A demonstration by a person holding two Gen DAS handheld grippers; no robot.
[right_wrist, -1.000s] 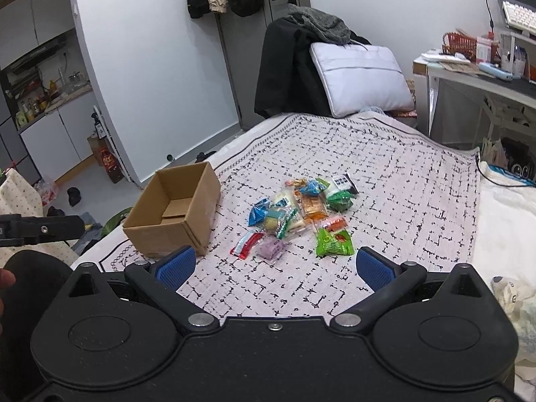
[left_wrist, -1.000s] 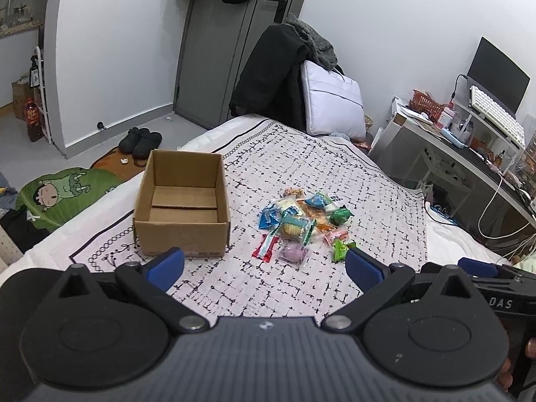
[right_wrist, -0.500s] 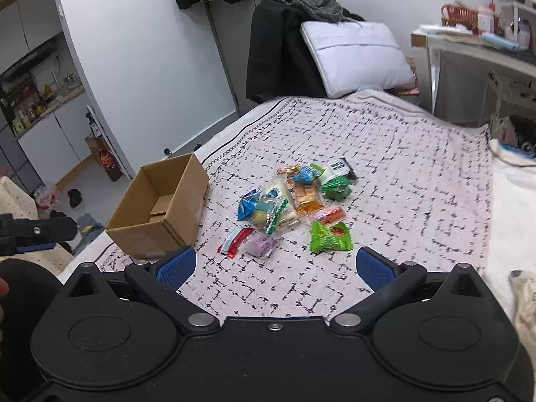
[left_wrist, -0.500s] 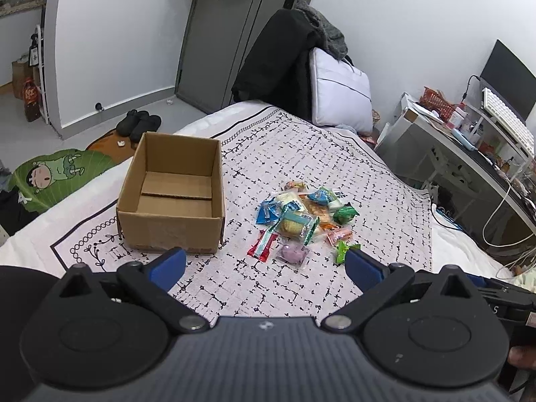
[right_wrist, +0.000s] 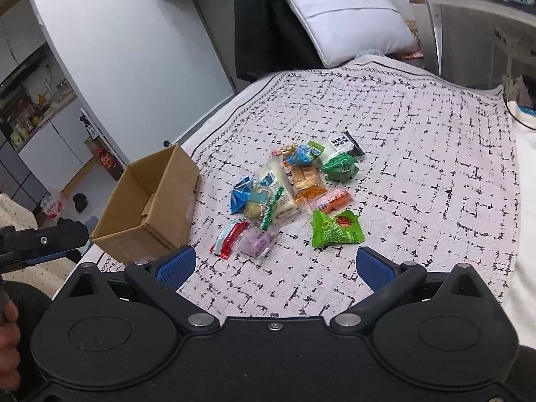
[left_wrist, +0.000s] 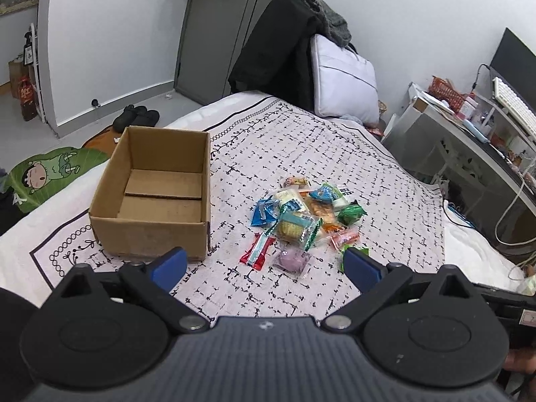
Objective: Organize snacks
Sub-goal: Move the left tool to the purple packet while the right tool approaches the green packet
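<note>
cardboard box [left_wrist: 150,224]: plain brown | bed cover [left_wrist: 335,154]: pale pink-white, black broken-grid pattern, black scroll border | snack packets: bright green [right_wrist: 336,229], dark green [right_wrist: 340,167], blue [right_wrist: 241,196], orange [right_wrist: 306,184], lilac [right_wrist: 256,243], red-and-clear [right_wrist: 229,238] | hand-held gripper pads [right_wrist: 176,266]: blue | pillow [right_wrist: 348,20]: white

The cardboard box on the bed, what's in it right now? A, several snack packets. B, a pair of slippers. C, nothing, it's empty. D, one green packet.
C: in the left wrist view the cardboard box shows only its bare bottom flaps, while all the snack packets lie in a pile on the patterned blanket beside it.
</note>
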